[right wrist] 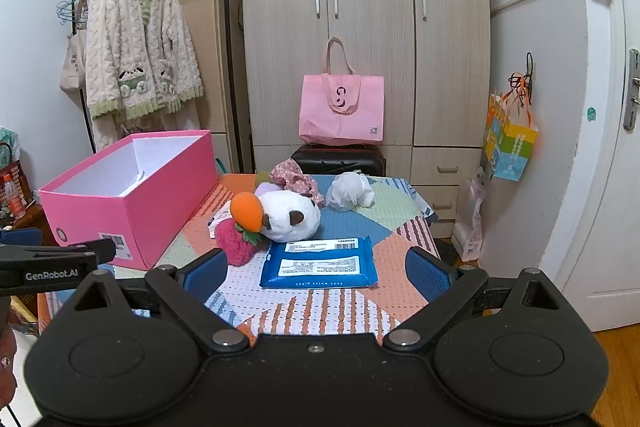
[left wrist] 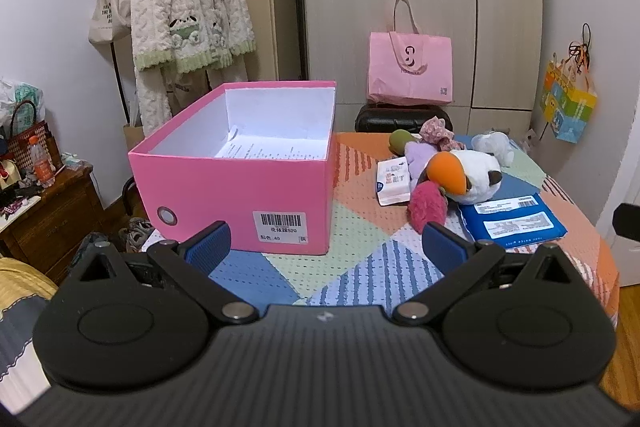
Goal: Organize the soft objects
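Left wrist view: our left gripper [left wrist: 326, 247] hangs with fingers spread wide, empty, before the open pink shoe box [left wrist: 240, 195]; the white plush toy [left wrist: 472, 175] and pink strawberry plush [left wrist: 426, 205] lie heaped beside the box on the patchwork tablecloth [left wrist: 360, 267]. Our right gripper [right wrist: 316, 271] gapes likewise, holding nothing, above the blue wet-wipes pack [right wrist: 320, 261].

This is a bedroom in someone's home. A tall wooden wardrobe [right wrist: 360, 27] fills the back wall, a fluffy robe [right wrist: 140, 47] hangs on a clothes rack [right wrist: 224, 27], a pink tote bag [right wrist: 342, 111] sits on a suitcase [right wrist: 338, 157], and a cluttered nightstand [left wrist: 44, 211] stands at the left.
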Tool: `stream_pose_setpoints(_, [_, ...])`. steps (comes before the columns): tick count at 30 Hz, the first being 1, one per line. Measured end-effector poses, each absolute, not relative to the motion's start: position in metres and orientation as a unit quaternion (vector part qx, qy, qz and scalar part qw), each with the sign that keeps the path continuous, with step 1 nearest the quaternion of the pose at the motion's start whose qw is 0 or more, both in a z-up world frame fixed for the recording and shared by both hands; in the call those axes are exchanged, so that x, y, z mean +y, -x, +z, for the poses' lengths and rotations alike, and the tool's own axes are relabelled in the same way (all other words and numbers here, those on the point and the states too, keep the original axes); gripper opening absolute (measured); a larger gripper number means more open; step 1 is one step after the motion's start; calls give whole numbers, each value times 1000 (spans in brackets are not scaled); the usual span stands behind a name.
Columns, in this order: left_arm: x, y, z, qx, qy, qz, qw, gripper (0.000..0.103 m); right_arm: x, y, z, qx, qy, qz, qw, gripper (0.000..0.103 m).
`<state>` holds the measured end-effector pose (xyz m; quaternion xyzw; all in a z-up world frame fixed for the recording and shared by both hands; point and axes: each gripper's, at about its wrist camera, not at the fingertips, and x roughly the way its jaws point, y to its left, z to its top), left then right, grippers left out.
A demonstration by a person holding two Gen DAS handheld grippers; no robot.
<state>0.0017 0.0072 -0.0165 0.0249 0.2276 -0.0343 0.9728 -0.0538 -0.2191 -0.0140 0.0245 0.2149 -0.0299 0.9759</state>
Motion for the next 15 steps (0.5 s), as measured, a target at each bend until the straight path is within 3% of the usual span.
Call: stream_pose_setpoints(15, [7,2,-20,212,-32,-34,976,103,-218,53,-16,220,-20,-30,975,98])
